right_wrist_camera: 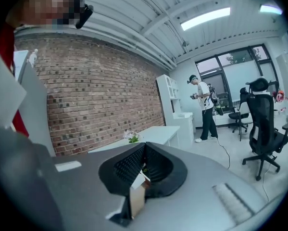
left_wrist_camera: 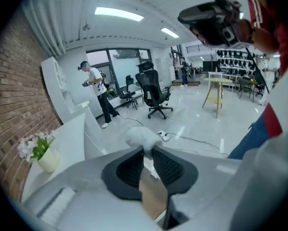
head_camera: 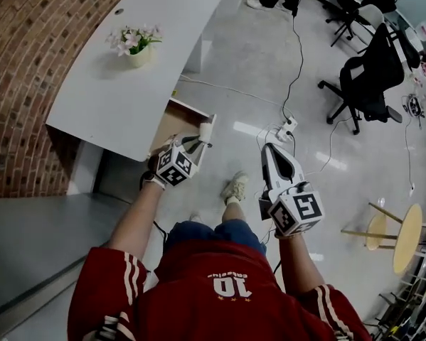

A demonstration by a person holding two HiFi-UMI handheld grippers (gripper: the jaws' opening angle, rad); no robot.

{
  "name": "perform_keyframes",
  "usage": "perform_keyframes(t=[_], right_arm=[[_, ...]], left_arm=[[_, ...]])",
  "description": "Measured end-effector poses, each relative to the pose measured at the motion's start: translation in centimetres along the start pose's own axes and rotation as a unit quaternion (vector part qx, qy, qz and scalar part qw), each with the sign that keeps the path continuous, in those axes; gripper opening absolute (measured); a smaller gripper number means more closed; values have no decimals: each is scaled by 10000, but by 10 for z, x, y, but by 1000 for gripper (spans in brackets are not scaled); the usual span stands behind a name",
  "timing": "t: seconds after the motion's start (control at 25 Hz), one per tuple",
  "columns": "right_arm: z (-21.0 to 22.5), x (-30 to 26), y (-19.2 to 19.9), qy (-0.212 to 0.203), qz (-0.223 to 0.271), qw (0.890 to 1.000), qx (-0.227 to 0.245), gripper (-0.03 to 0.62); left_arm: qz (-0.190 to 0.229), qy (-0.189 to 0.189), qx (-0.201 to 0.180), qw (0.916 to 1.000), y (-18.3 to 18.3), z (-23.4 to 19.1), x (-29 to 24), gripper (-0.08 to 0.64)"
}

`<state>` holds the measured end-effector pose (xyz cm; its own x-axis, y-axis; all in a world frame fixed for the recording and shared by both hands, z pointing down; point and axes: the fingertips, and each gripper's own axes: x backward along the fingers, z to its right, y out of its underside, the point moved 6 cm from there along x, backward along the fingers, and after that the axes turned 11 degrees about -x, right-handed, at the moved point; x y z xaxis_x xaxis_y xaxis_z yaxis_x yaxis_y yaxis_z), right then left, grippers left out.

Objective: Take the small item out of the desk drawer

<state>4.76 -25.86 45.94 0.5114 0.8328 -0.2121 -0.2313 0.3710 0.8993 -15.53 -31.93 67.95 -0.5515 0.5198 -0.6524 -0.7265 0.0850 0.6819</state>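
Observation:
A small white fluffy item (head_camera: 206,129) is pinched in the tips of my left gripper (head_camera: 202,142), held just above the open wooden drawer (head_camera: 176,119) under the white desk (head_camera: 120,91). In the left gripper view the item (left_wrist_camera: 140,136) bulges out past the left gripper (left_wrist_camera: 147,150), whose pads press on it, with the drawer's wood (left_wrist_camera: 153,196) below. To the right of the drawer, over the floor, my right gripper (head_camera: 269,149) is shut and holds nothing. In its own view the right gripper (right_wrist_camera: 144,147) faces the desk (right_wrist_camera: 156,134).
A pot of flowers (head_camera: 138,48) stands on the desk beside the brick wall (head_camera: 20,55). A power strip (head_camera: 287,128) and its cable lie on the floor. Office chairs (head_camera: 369,77) stand at the right, with a round wooden stool (head_camera: 405,236) nearer. A person (left_wrist_camera: 98,93) stands far off.

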Motion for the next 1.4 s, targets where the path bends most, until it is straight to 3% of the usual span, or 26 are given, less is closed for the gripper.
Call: perform_keyframes(t=[0.28, 0.44, 0.6, 0.72, 0.88, 1.04, 1.24, 1.4], right_arm=[[-46, 46, -42, -252, 232, 9990, 292, -9], [-46, 67, -58, -511, 363, 9972, 412, -9], [-29, 90, -69, -658, 429, 9961, 410, -9], [-12, 104, -79, -700, 512, 9956, 353, -9], [-2, 112, -90, -719, 659, 9951, 161, -9], [-17, 116, -103, -1085, 750, 9906, 373, -9], [-26, 119, -91, -1390, 505, 9884, 338, -11], [-34, 118, -87, -1494, 473, 9872, 288, -11]], left_arm=[[981, -593, 363, 9927, -89, 1, 109, 70], [1632, -1155, 726, 9771, -140, 10, 166, 71], [2071, -1730, 1237, 9549, -178, 29, 207, 71], [2311, -2031, 1414, 9409, -203, 35, 232, 72], [2348, -2327, 1445, 9327, -226, 48, 255, 72], [2355, -2540, 1752, 9216, -235, 53, 269, 75], [2240, -2708, 1351, 9264, -250, 65, 279, 77], [2318, -2737, 1237, 9252, -256, 66, 284, 77]])
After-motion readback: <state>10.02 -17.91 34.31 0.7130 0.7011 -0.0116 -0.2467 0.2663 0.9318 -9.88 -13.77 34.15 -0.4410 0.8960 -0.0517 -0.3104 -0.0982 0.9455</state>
